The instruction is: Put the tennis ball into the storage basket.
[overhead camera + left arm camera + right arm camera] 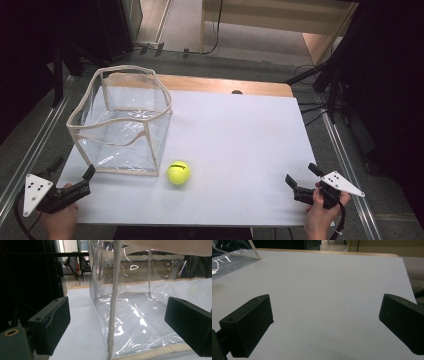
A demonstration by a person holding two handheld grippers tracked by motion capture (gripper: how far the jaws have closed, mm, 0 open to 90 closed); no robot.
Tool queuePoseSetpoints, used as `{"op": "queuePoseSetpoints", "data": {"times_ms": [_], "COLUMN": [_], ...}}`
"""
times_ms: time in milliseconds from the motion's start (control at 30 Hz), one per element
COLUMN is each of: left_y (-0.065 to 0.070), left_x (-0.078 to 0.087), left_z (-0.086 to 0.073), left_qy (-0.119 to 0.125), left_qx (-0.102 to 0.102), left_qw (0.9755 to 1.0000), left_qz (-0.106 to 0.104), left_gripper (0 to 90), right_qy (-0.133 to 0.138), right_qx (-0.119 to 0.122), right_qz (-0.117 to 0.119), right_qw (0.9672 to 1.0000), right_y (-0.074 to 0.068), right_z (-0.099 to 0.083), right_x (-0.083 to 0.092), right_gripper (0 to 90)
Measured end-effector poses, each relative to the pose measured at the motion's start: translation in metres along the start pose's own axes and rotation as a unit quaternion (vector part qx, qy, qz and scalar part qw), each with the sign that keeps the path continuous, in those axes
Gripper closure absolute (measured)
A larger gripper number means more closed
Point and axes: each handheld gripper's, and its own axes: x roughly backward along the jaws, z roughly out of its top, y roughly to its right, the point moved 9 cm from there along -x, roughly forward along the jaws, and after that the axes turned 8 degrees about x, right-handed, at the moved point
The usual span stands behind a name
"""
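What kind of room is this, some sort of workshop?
Probably a lab or test room: a white table with just a clear bin and a tennis ball, hand-held grippers, cables on the floor.

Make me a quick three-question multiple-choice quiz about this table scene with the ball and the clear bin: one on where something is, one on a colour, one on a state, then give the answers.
1. Where is the tennis ball?
A. inside the clear bin
B. on the table beside the bin's near corner
C. between the right gripper's jaws

2. What colour is the ball?
A. yellow-green
B. red
C. blue

3. How do the right gripper jaws stand?
A. shut on the ball
B. shut on nothing
C. open on nothing

Answers: 1 B, the ball rests on the white table just outside the clear bin. 2 A, plainly yellow-green. 3 C, bare table shows between the spread jaws.
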Motion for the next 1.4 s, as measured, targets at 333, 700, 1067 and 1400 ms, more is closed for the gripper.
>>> {"op": "queuePoseSetpoints", "data": {"times_ms": [333, 700, 1067, 1400], "left_y": [0.000, 0.000, 0.000, 0.001], "left_x": [0.000, 0.000, 0.000, 0.000], "left_z": [0.000, -0.001, -0.001, -0.001], "left_qy": [-0.001, -0.005, -0.003, -0.004], "left_qx": [0.000, -0.007, -0.006, -0.008], "left_qw": [1.0000, 1.0000, 1.0000, 1.0000], "left_qz": [0.000, -0.001, -0.003, -0.002], "left_gripper": [6.7, 6.7, 6.7, 6.8], "right_qy": [-0.013, -0.026, -0.046, -0.061], "right_qx": [0.006, 0.026, 0.064, 0.082], "right_qz": [-0.012, 0.022, 0.072, 0.107], "right_qw": [0.9998, 0.9991, 0.9942, 0.9890], "right_y": [0.001, -0.017, -0.046, -0.067], "right_z": [0.006, 0.024, 0.043, 0.057], "right_x": [0.001, -0.007, -0.026, -0.046], "right_gripper": [0.0, 0.0, 0.0, 0.0]}}
